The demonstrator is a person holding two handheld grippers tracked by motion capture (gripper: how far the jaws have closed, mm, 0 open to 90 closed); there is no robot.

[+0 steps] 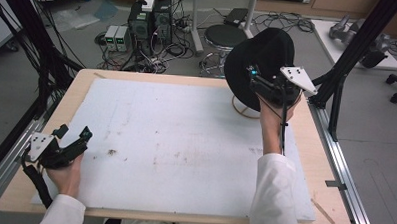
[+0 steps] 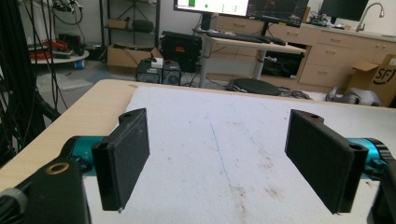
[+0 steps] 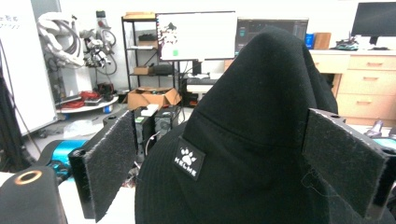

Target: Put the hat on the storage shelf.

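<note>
Black hat (image 1: 261, 61) sits on a stand at the table's far right edge, just ahead of the right gripper (image 1: 252, 75), whose jaws stand wide apart with the knit fabric between them, pads not pressing. Only the stand's wooden ring base (image 1: 241, 111) peeks out beneath. A small paw-print label (image 3: 189, 158) marks the soft cloth. Left gripper (image 1: 73, 133) rests open over the white foam mat (image 1: 185, 141).

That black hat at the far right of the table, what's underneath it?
The black hat sits raised above the table. Below its brim, a thin wooden ring rests on the table, apparently a stand's base. Whatever rises from the ring into the hat is covered by the fabric.
</note>
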